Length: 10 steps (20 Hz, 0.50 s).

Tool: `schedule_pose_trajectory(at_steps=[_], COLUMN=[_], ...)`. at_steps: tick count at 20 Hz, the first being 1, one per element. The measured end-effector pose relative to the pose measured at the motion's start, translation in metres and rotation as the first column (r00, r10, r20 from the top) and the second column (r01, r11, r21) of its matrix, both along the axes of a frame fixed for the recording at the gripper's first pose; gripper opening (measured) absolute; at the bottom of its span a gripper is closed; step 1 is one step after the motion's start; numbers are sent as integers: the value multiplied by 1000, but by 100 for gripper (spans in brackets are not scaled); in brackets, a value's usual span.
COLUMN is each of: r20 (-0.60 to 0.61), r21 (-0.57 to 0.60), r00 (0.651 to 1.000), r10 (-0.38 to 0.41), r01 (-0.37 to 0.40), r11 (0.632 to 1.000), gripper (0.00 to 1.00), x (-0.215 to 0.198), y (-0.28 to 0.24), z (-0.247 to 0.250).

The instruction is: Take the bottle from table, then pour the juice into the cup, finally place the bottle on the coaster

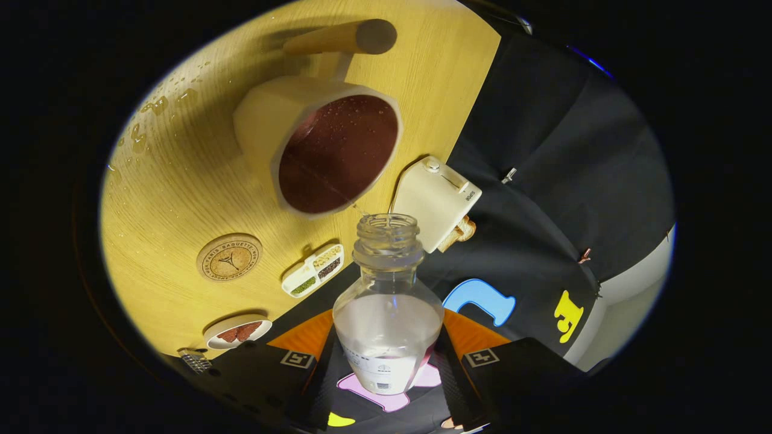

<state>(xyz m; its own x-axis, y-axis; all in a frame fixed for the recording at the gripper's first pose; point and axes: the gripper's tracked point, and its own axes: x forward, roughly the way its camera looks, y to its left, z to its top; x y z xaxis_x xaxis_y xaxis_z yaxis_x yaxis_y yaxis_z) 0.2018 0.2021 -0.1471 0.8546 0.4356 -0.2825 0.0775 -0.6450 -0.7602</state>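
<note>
bottle (388,301) clamped by tool (386,361), nearly emptied, uncapped | cup (319,144) filled with dark juice (338,154) | thin stream seen

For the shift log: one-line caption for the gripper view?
Gripper shut on tilted open bottle, trickling toward the cup; coaster waits alongside.

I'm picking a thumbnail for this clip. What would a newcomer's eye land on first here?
First, the clear plastic bottle, uncapped and clamped between the gripper's black fingers, its open mouth aimed at the cup. Just beyond it on the yellow wooden table stands the cream faceted cup, full of dark red juice. Beside the cup lies the round wooden coaster.
</note>
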Motion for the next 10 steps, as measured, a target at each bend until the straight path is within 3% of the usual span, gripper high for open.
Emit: schedule_pose_trajectory(at_steps=[7,10], r20=[-33,-62], r21=[32,90], r00=[999,997], r10=[-9,-54], r01=[10,59], r11=[999,994], gripper=[75,75], x=[2,3], y=[-5,-19], z=[-10,-13])
